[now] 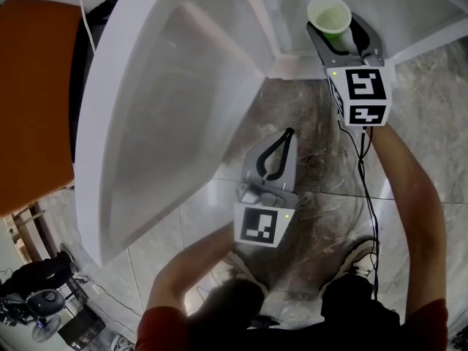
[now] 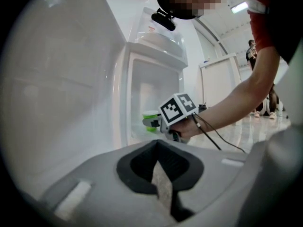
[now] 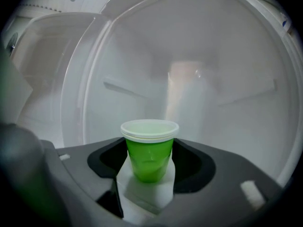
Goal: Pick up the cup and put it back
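**Cup in the right gripper's grip, inside the fridge; set-down not yet done**

The right gripper pinches the green cup between its jaws, which stand wide around the cup's body just under its white rim. The cup is upright and sits squarely between the jaws, close in front of that gripper's camera. The left gripper has its jaws pressed together on nothing; it hangs low and well back from the cup, pointing towards the fridge.

The pick-up looks done, judging by the grip. What is left is to rest the cup on the fridge's floor ahead of and below the right gripper, open the jaws and draw back. No view shows whether the cup's base already touches that floor.

Ahead of the right gripper is the white fridge interior, bare as far as can be seen. The open fridge door stands to the left of both grippers. Below them lies a glossy marbled tile floor, with a thin black cable trailing from the right gripper. An orange panel lies beyond the door.
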Demonstrator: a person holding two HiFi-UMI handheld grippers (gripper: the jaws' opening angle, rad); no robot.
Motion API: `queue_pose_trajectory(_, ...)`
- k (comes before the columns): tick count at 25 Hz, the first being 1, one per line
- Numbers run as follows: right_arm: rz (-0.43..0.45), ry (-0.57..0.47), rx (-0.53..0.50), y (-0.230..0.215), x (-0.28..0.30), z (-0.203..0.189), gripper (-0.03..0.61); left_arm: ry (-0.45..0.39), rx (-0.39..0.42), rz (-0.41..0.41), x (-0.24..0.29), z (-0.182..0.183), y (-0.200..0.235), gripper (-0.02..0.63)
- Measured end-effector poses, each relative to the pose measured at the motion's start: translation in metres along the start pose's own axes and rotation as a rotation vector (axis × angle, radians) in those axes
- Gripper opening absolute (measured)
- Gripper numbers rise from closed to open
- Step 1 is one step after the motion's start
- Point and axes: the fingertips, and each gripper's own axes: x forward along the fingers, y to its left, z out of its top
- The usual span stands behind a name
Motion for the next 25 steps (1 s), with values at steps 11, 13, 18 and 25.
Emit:
queue_pose_trajectory(11,-0.027,0.044,-0.020,0.001,-0.004,-0.007,0.298,0.004,0.000,-0.006,-0.001,0.000,-0.003,0.000)
queue_pose_trajectory(13,-0.023,0.048,-0.013,0.002,-0.005,-0.010,0.318,0.006,0.009,-0.008,-0.001,0.000,-0.003,0.000)
queue_pose_trajectory(18,-0.027,0.057,-0.013,0.002,-0.011,-0.013,0.328,0.000,-0.001,0.003,-0.002,0.002,-0.002,0.000)
queue_pose_trajectory(25,-0.029,0.069,0.004,0.006,-0.029,-0.024,0.328,-0.011,0.018,0.007,-0.005,0.006,0.001,0.000)
